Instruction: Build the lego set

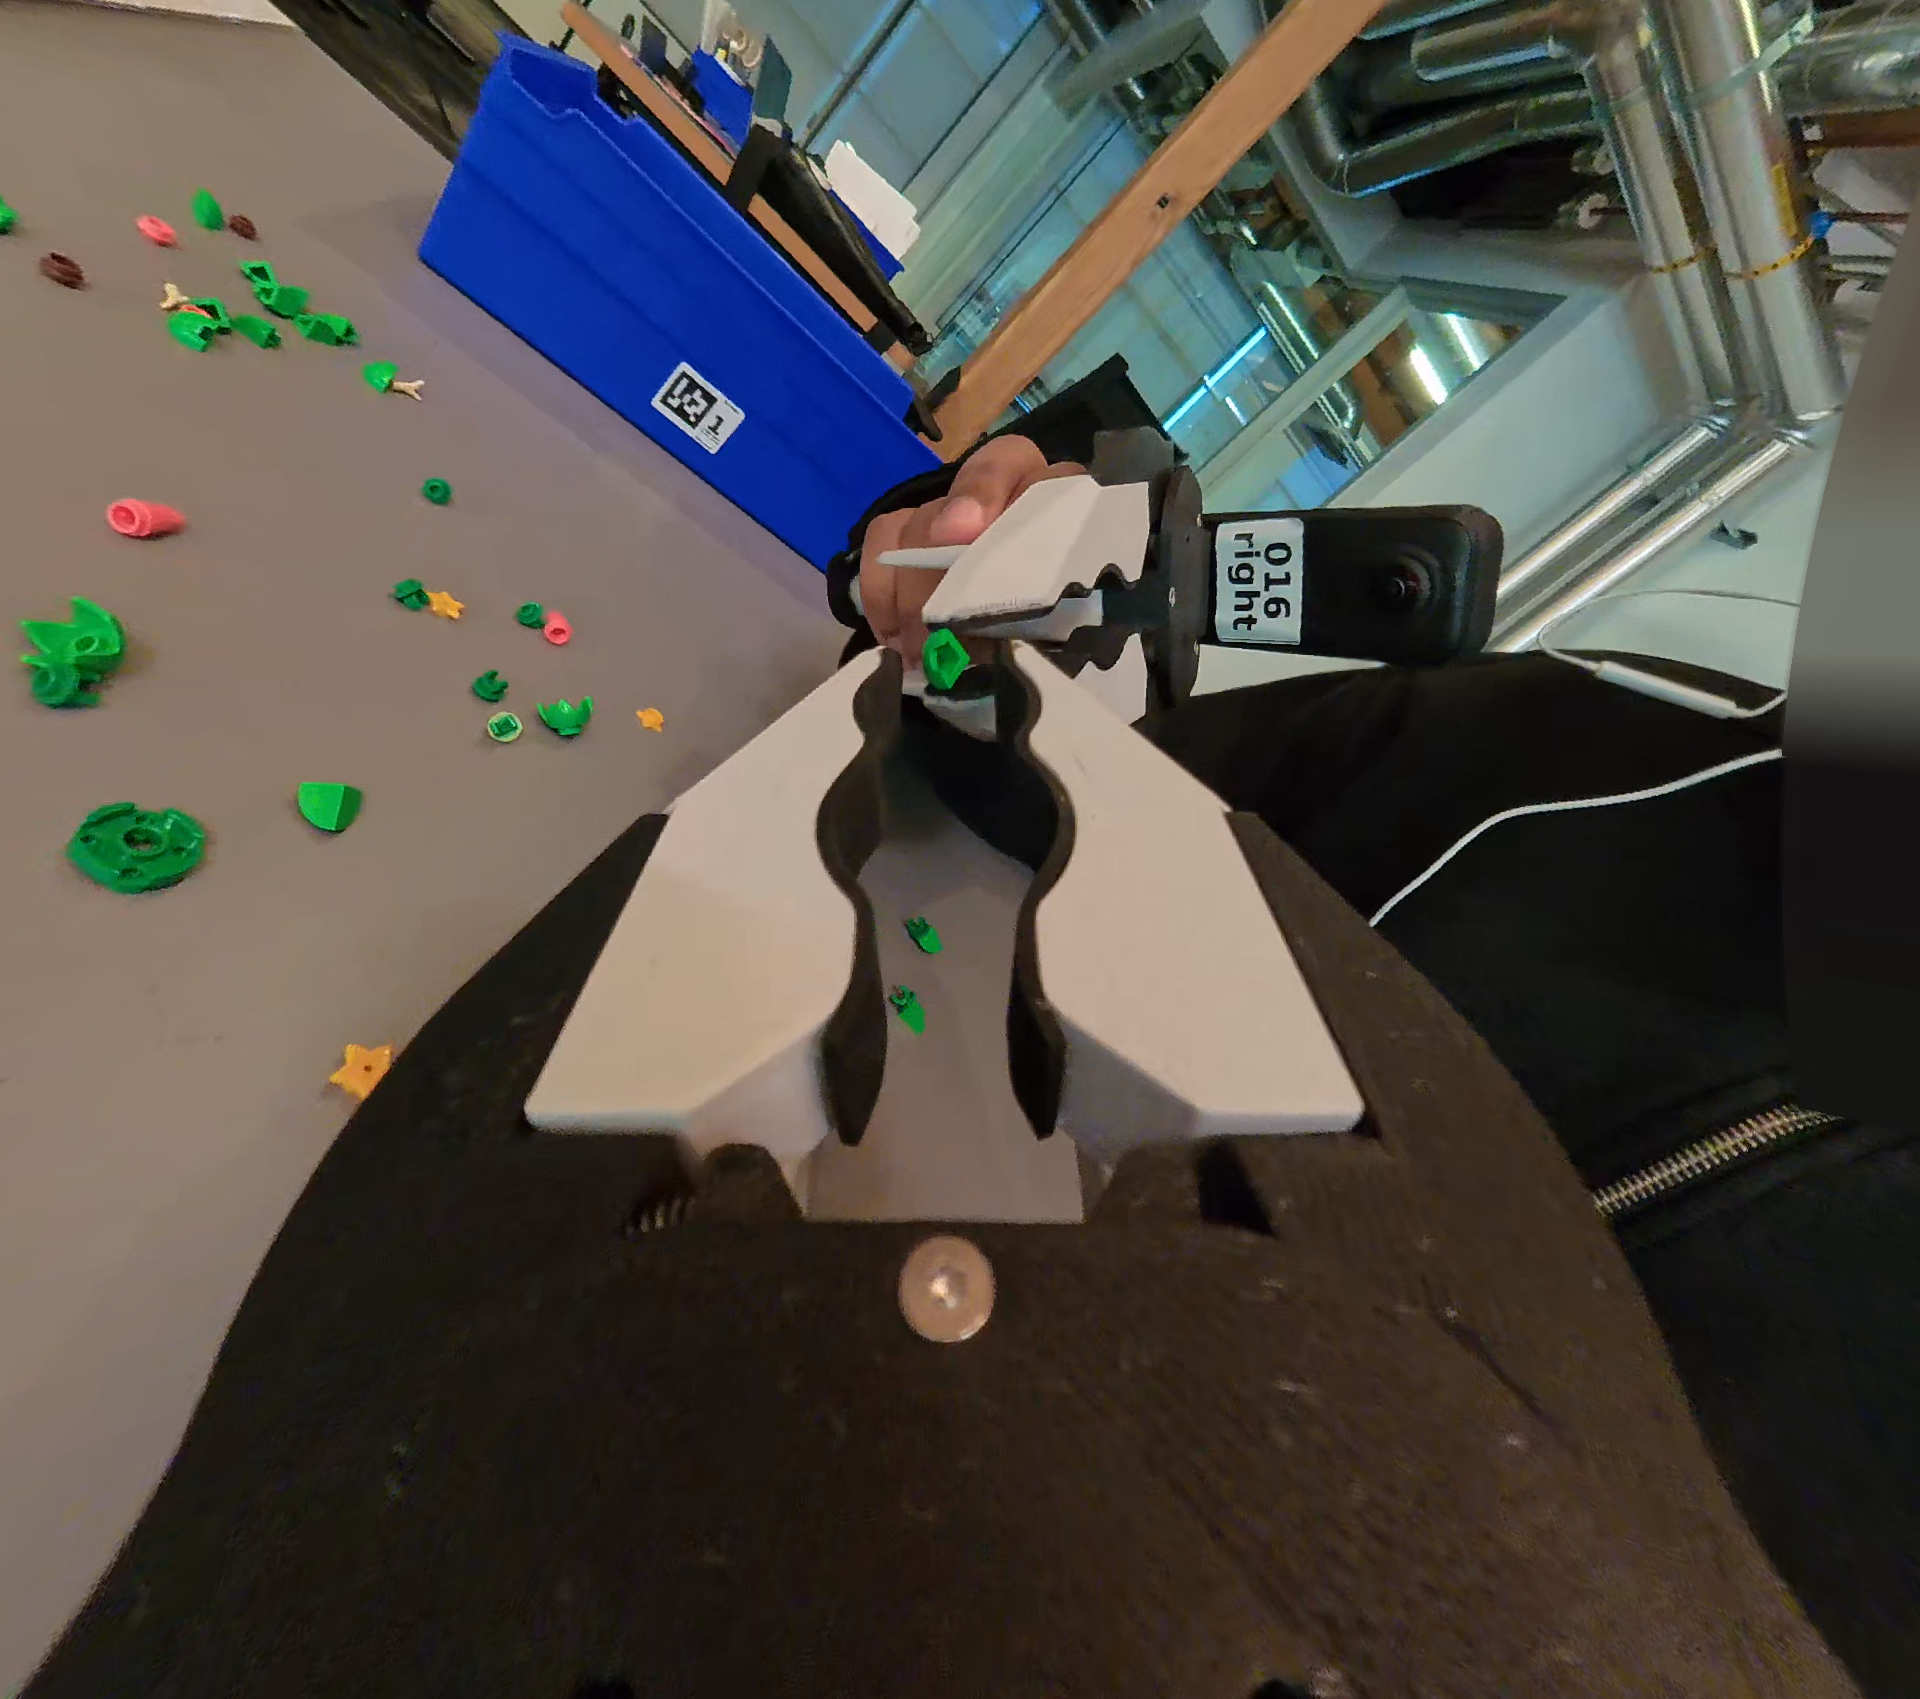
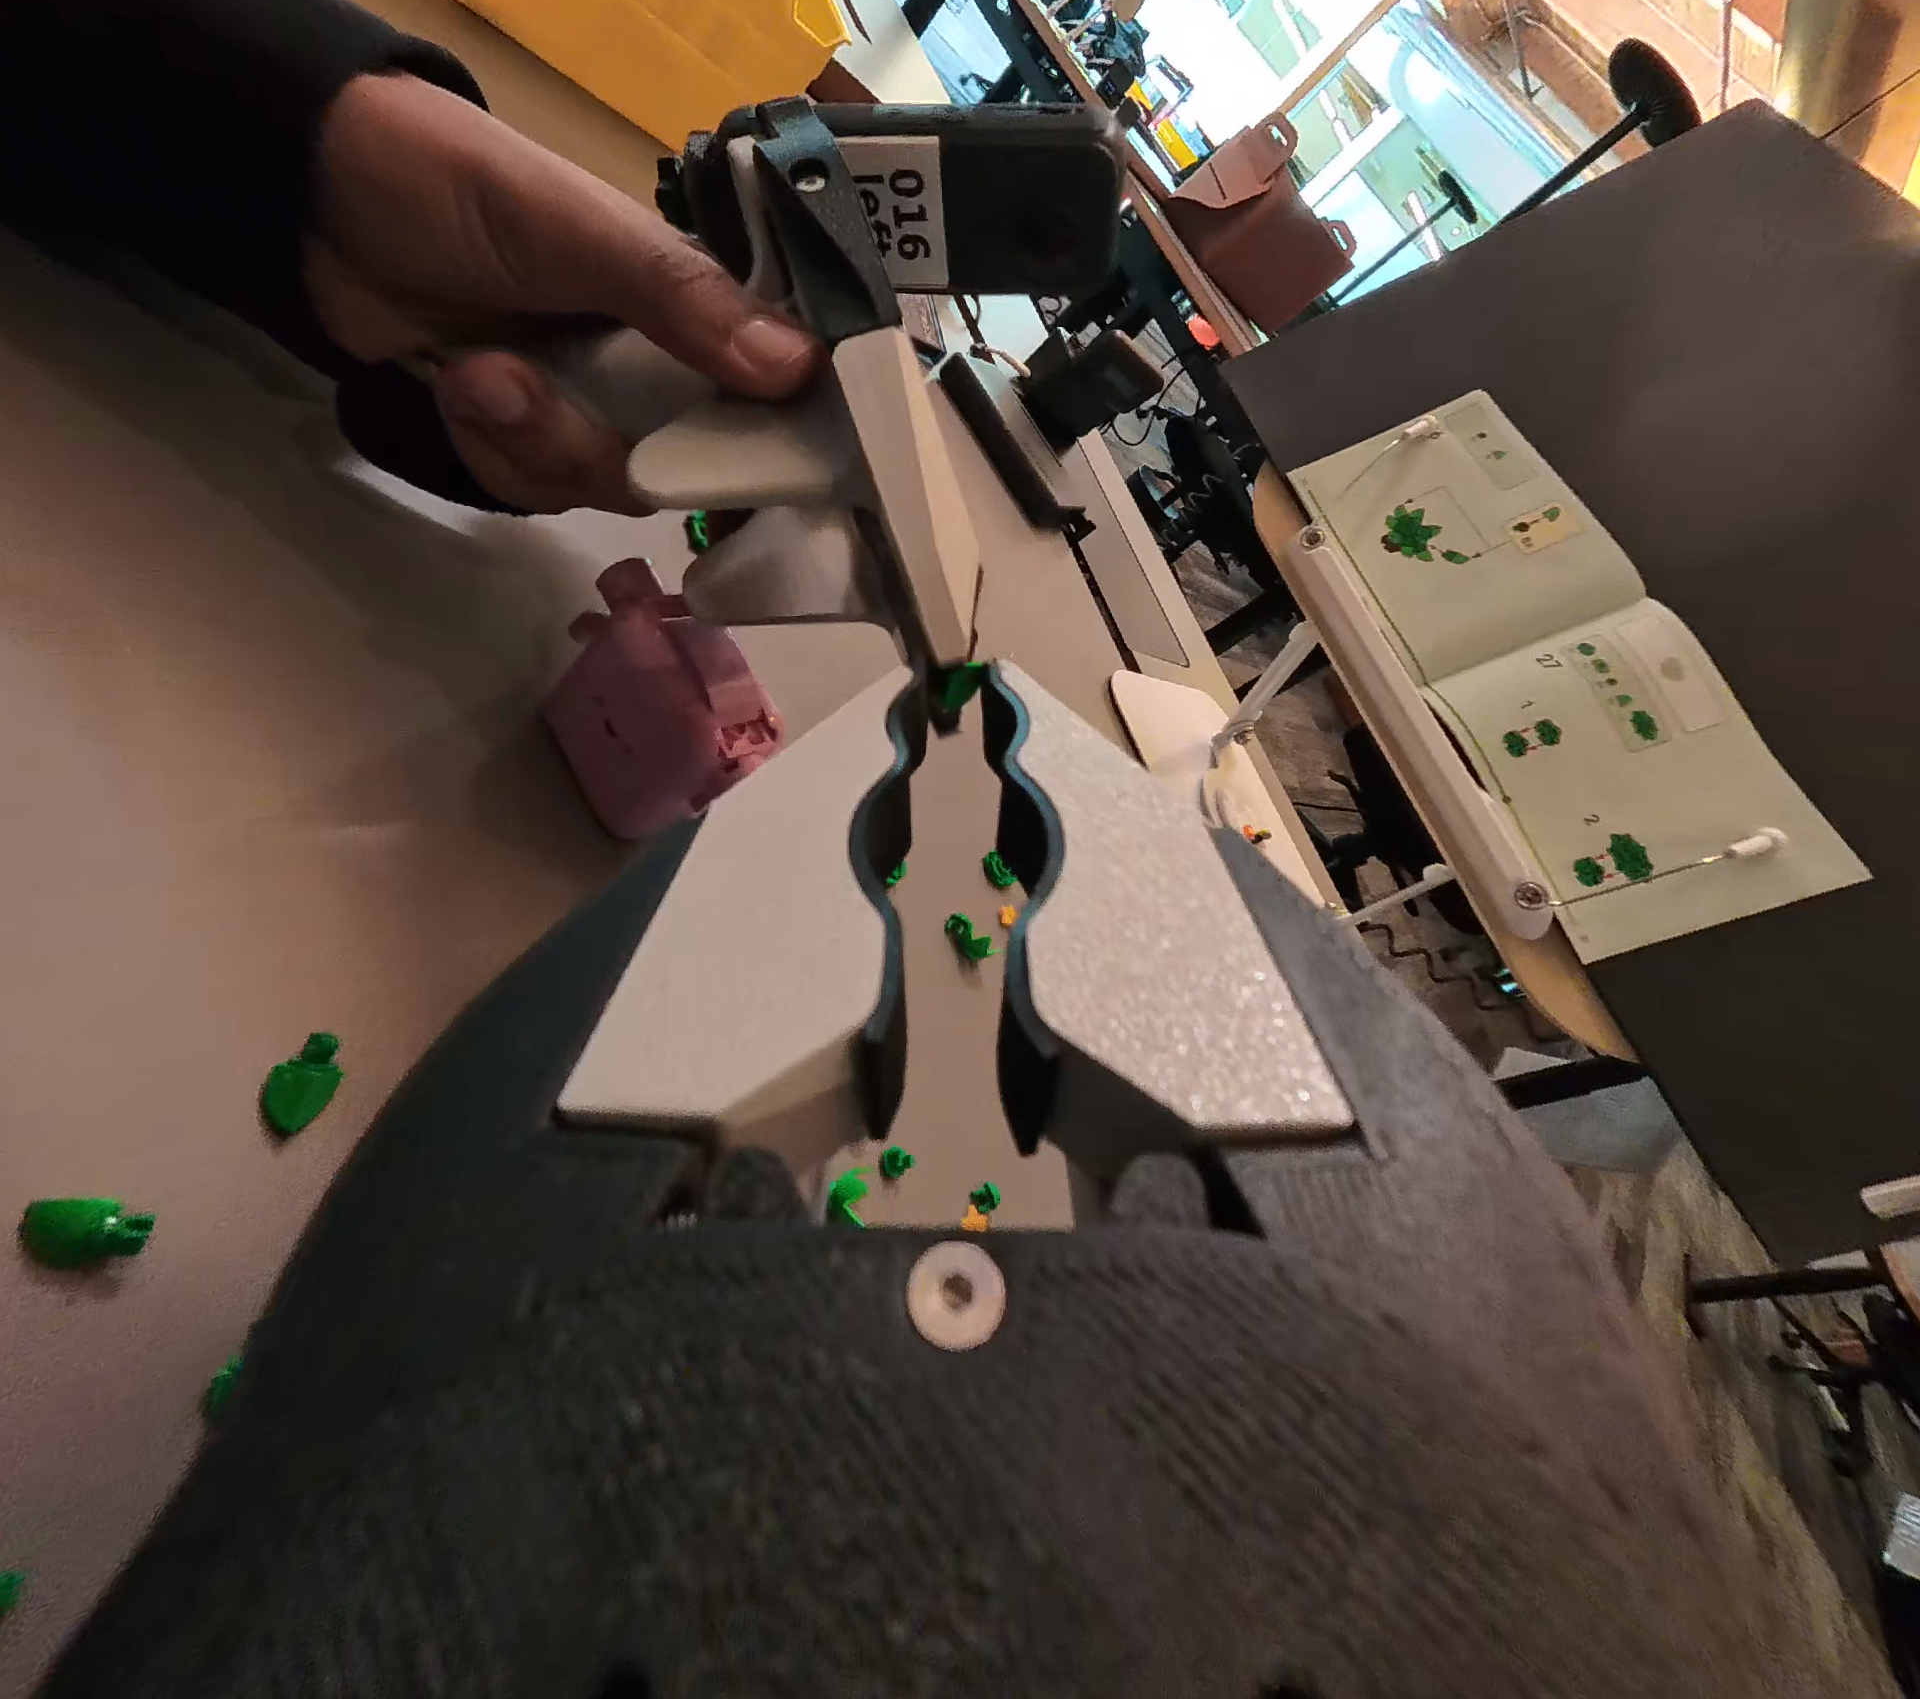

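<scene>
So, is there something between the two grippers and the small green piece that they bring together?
Nothing visible: the small green faceted piece sits right at the tips where the left gripper and right gripper meet.

White label (image 1: 1258, 580) on the right gripper's camera mount: printed characters, black on white. Matching white label (image 2: 902, 213) on the left gripper's mount, partly cut off. Blue bin (image 1: 644, 278), far on the bench: white sticker (image 1: 697, 407) with a square coded marker. Open instruction booklet (image 2: 1558, 662), right: step numerals, green diagrams.
</scene>
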Available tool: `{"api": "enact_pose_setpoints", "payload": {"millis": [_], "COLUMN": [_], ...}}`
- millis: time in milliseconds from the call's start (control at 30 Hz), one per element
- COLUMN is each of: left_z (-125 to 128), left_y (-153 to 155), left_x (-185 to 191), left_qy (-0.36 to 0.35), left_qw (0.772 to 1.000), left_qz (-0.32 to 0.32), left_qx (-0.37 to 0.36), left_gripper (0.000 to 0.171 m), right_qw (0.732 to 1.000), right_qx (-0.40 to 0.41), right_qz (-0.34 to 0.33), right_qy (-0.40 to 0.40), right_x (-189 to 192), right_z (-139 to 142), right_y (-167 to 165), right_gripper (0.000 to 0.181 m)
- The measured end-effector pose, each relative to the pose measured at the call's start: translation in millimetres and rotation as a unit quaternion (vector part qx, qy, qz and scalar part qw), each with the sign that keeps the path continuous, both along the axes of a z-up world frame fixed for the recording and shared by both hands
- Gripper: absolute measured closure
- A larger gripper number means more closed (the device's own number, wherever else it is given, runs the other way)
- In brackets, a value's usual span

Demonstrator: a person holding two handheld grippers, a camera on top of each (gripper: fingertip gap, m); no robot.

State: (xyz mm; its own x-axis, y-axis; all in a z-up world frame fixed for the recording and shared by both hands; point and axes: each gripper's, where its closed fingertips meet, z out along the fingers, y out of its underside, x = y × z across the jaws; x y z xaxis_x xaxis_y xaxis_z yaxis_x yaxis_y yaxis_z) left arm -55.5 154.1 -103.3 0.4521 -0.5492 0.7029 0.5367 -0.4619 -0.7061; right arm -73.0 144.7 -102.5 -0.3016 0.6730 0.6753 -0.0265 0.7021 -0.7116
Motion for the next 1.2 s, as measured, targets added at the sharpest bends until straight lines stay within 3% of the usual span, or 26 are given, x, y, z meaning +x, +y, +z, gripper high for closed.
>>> {"api": "enact_pose_setpoints", "payload": {"millis": [367,567,800,1200], "left_z": [3,27,32,33], "left_y": [-2,-10,-14,-13], "left_x": [-1,-5,10,11], "left_qy": [0.009,-0.159,-0.194,-0.201], "left_qw": [1.000,0.986,0.977,0.976], "left_qz": [0.002,-0.049,-0.088,-0.087], "left_qx": [0.006,0.022,0.014,0.021], "left_gripper": [0.168,0.167,0.167,0.168], "right_qw": [1.000,0.998,0.990,0.997], "right_qx": [0.016,0.017,0.077,-0.043], "right_qz": [0.004,0.025,0.016,0.044], "right_qy": [0.010,0.054,0.114,0.053], "right_x": [2,9,14,14], "right_z": [1,13,24,25], "right_y": [-3,-8,-14,-13], "right_gripper": [0.172,0.161,0.169,0.176]}}
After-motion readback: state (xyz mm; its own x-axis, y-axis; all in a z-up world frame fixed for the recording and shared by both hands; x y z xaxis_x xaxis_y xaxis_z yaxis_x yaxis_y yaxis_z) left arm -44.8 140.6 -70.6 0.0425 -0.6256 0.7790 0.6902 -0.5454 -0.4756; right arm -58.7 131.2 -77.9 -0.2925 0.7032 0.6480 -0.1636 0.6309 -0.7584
